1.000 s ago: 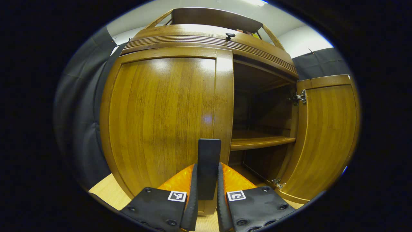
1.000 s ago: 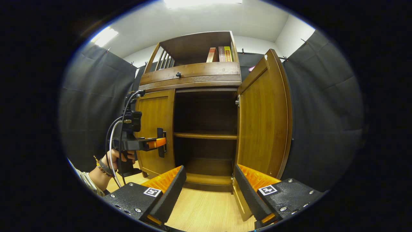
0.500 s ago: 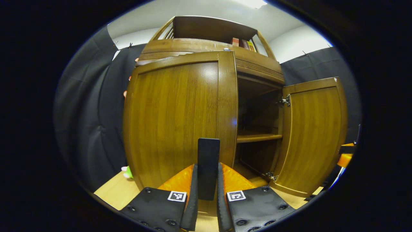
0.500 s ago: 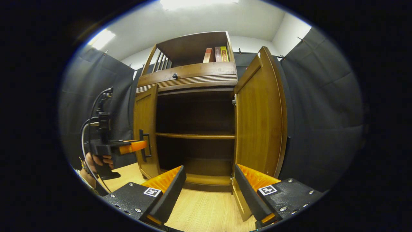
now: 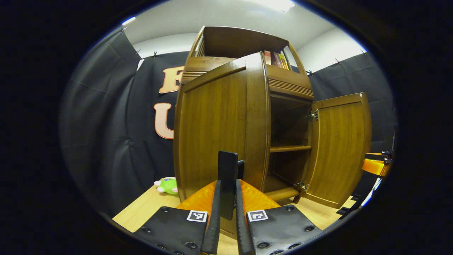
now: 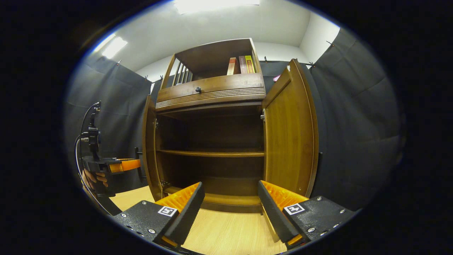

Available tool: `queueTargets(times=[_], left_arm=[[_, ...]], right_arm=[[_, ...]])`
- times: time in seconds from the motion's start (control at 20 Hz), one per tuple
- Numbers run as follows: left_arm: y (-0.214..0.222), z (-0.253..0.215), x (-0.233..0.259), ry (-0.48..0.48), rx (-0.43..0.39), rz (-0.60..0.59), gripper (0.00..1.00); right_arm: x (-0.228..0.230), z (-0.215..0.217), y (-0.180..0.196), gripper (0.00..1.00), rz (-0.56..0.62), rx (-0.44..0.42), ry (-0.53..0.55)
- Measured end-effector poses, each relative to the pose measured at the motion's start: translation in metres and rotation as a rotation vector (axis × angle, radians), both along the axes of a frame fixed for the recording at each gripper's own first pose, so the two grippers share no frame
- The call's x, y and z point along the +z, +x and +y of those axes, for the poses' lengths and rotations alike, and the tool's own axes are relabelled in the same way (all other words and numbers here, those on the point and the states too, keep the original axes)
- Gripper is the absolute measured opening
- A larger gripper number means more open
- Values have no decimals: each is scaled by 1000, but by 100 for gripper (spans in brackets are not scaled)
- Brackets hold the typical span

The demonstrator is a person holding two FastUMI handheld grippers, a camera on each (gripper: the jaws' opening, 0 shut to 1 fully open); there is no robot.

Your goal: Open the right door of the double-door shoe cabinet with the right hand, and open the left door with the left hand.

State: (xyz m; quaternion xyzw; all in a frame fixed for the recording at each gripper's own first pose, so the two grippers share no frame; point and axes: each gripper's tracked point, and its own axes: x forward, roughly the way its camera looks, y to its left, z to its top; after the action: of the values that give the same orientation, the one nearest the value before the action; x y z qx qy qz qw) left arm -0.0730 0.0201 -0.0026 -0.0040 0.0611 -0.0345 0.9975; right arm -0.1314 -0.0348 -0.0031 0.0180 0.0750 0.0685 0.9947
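The wooden shoe cabinet [image 6: 212, 92] stands with both doors swung out. In the left gripper view, my left gripper [image 5: 227, 189] is shut on the dark bar handle [image 5: 227, 166] of the left door [image 5: 212, 124]. In the right gripper view that left door [image 6: 148, 148] shows nearly edge-on, with the left gripper [image 6: 122, 165] and the hand [image 6: 92, 177] holding it beside the door. The right door [image 6: 290, 131] stands wide open. My right gripper [image 6: 230, 194] is open in front of the cabinet's opening and holds nothing.
A middle shelf [image 6: 212, 153] crosses the dark interior. Books [image 6: 241, 65] stand in the top compartment above a drawer knob [image 6: 198, 89]. A green plush toy [image 5: 167, 185] lies on the wooden floor [image 6: 226, 233] left of the cabinet. Black cloth walls surround the booth.
The left door has swung from shut to wide open, pulled by my left gripper on its handle. The right gripper and the right door have hardly moved.
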Motion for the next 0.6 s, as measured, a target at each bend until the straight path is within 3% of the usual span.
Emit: queueTargets(times=[0.05, 0.1, 0.25, 0.55, 0.6], left_arm=[[-4, 7, 1, 13, 10, -7, 26], [-7, 13, 3, 21, 20, -13, 26], [-17, 35, 6, 15, 61, -15, 26], [-33, 98, 21, 80, 200, -61, 27], [-35, 111, 25, 71, 201, -68, 20]], right_arm=[[0, 3, -1, 100, -1, 5, -3], [0, 6, -2, 94, -1, 8, -8], [2, 16, -5, 100, -7, 22, -6], [1, 26, -2, 100, -4, 35, 4], [0, 26, -1, 100, -2, 37, 7]])
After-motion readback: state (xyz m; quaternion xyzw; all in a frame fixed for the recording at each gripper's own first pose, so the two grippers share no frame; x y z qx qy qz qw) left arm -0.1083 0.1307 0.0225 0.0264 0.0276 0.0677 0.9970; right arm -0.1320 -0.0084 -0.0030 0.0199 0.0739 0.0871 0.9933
